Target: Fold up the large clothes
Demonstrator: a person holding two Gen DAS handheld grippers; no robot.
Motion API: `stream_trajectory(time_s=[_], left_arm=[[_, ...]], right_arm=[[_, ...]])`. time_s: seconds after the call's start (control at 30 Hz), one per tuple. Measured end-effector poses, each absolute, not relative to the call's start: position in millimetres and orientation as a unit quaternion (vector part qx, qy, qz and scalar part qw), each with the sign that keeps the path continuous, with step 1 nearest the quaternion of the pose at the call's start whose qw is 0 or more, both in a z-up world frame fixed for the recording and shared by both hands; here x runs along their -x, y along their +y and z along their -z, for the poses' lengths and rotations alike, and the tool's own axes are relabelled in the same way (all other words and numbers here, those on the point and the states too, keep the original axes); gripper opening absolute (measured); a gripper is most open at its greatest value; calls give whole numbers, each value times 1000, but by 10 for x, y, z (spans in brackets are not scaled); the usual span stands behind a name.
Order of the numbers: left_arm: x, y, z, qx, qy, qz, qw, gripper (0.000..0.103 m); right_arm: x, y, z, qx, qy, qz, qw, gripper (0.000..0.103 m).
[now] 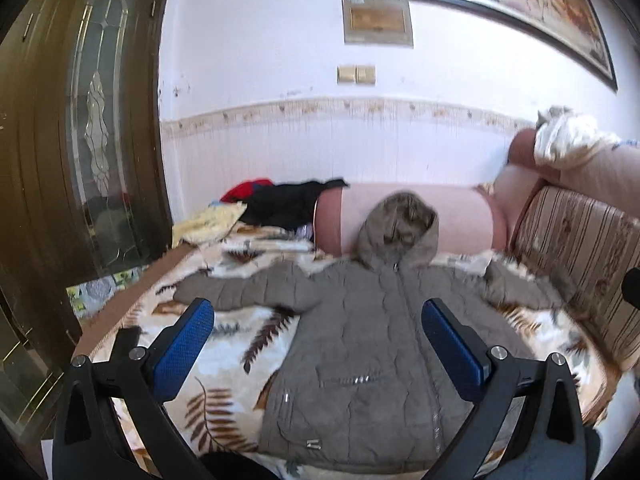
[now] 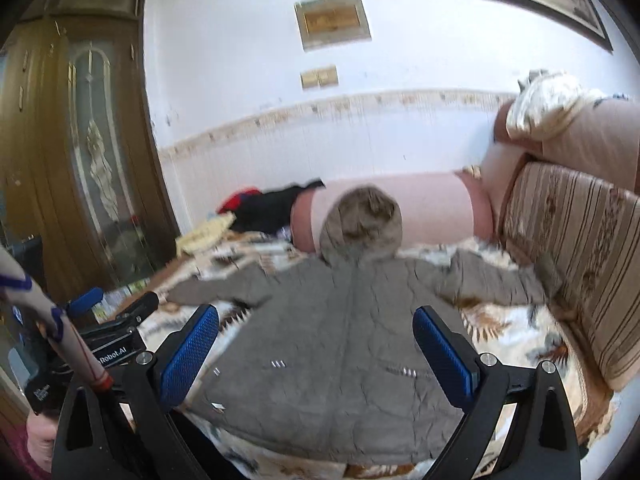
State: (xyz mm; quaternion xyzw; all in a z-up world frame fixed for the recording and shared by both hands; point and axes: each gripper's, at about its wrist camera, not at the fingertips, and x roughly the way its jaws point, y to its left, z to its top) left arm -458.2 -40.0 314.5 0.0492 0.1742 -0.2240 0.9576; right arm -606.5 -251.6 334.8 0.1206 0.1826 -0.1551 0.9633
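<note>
Grey-brown quilted hooded coat (image 1: 360, 344) lies spread flat, front up and zipped, on the leaf-patterned cream blanket (image 1: 236, 344) covering the sofa seat. Its sleeves stretch out left and right, and its fur-lined hood rests against the pink cylindrical bolster (image 1: 460, 216) at the far end. I hold my left gripper (image 1: 318, 344) above the near hem with its blue-padded fingers spread wide, gripping nothing. My right gripper (image 2: 316, 354) hovers over the coat too, equally wide and empty. Dark and red clothes (image 1: 280, 200) are heaped far left of the bolster. A striped beige backrest (image 1: 580, 264) runs along the right.
</note>
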Motion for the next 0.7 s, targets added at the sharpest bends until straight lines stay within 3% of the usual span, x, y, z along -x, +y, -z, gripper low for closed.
stream_trajectory(time_s=[0.2, 0.5, 0.7], left_arm=[[4703, -364, -3296, -45, 154, 218, 963, 103], [4321, -573, -2412, -63, 243, 214, 944, 103], [4011, -660, -2081, -82, 260, 191, 943, 103]], right_arm=[[6148, -2339, -3653, -90, 153, 165, 970, 102], [5792, -2439, -2758, -69, 251, 217, 941, 102], [5441, -2618, -2380, -56, 284, 239, 927, 102]])
